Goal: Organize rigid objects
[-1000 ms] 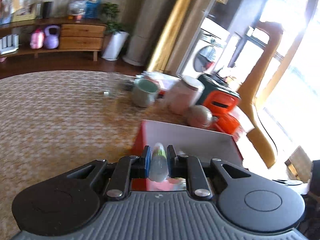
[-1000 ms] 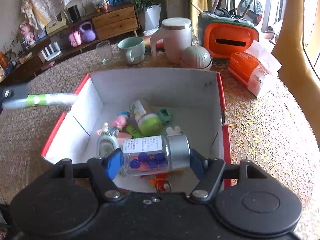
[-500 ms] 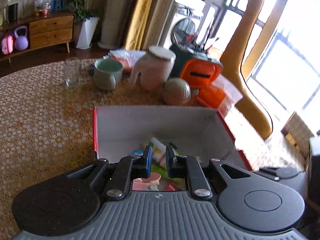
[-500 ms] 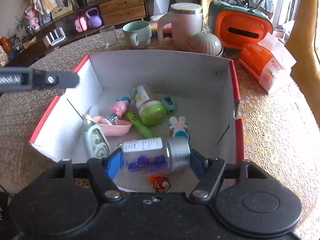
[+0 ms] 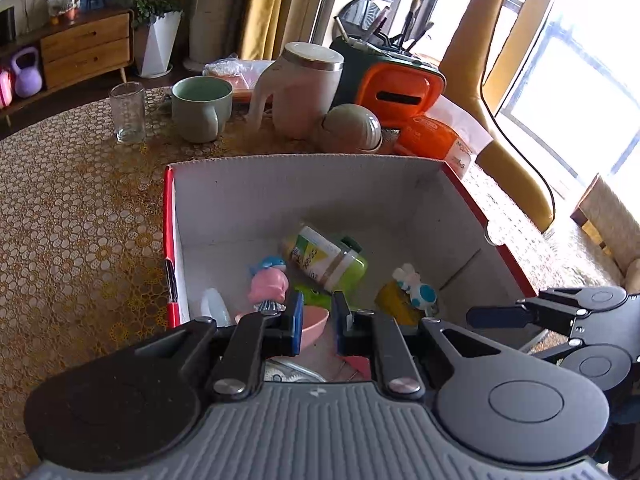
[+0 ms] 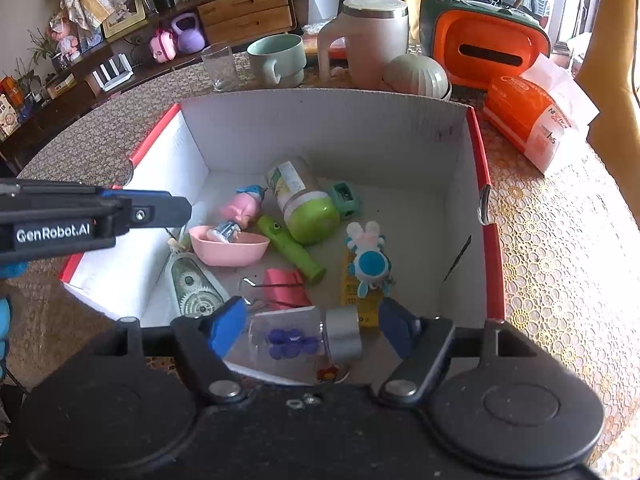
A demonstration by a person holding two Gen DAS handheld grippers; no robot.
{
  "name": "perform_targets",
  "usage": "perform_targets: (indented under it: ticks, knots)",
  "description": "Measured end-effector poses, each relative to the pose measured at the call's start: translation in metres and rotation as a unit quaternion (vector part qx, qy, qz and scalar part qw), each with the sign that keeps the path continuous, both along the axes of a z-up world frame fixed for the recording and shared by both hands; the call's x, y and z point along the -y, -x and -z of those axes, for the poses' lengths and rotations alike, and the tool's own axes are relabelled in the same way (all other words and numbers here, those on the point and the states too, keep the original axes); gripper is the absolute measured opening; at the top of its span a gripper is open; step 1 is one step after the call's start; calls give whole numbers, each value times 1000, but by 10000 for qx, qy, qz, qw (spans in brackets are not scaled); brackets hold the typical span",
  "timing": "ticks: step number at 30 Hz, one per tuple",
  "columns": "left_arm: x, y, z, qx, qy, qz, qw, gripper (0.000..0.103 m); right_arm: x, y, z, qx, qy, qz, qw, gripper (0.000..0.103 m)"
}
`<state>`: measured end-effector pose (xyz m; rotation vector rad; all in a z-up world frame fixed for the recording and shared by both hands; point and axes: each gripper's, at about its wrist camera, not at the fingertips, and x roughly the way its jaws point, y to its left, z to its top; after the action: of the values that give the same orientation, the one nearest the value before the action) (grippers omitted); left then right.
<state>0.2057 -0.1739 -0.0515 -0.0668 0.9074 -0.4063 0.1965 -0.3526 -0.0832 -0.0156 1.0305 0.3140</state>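
Observation:
A red box with a white inside (image 6: 332, 128) (image 5: 304, 184) holds several small things: a green-capped bottle (image 6: 304, 200) (image 5: 326, 256), a pink doll (image 6: 240, 208) (image 5: 268, 284), a pink bowl (image 6: 228, 246), a green pen (image 6: 290, 248), a blue-and-white toy (image 6: 370, 262) and a tape dispenser (image 6: 194, 292). My right gripper (image 6: 312, 330) is open over the box's near edge; a clear jar with blue beads and a silver cap (image 6: 304, 338) lies free between its fingers. My left gripper (image 5: 316, 322) is open and empty above the box's left side.
Behind the box stand a glass (image 6: 219, 66), a green mug (image 6: 278, 60), a white lidded jug (image 6: 366, 40), a round green jar (image 6: 418, 76) and an orange tissue holder (image 6: 488, 46). An orange tissue pack (image 6: 536, 114) lies at the right.
My left gripper let go of the green pen, which now lies in the box. My right gripper opened and the bead jar dropped out of its grip.

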Motion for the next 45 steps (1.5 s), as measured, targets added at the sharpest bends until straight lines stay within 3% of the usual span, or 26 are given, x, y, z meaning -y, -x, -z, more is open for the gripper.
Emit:
perform_targets:
  ticks: [7,18,21,25,26,33,45]
  knots:
    - [-3,17,-6,90,-100,66,9999,15,-5,17,-12,198,-93,25,9998,76]
    - [-27,44,-17,268,-206,-65,9994,18,-14,50,-38,860,-327,60,9957,83]
    - [-33,51,-20,355,-233,-100,9990,29,-16,59,-44,1034,-393,100,9938,84]
    - [-39,64,-26,594,-286,-114,9978,67,-19,71,-52,1273,-516,136,9904,88]
    - [-40,67,-27,657,-285,-111,9974,70,-19,73,-54,1338,-545,145,9894,88]
    - [-45,81,-31,762,-392,-31,9963,71,-19,91,-60,1655,-716,292,9832,98]
    - [-57,99,-35,915,-234,-80,9955,90,-15,119,-68,2165,-806,483,9718,103]
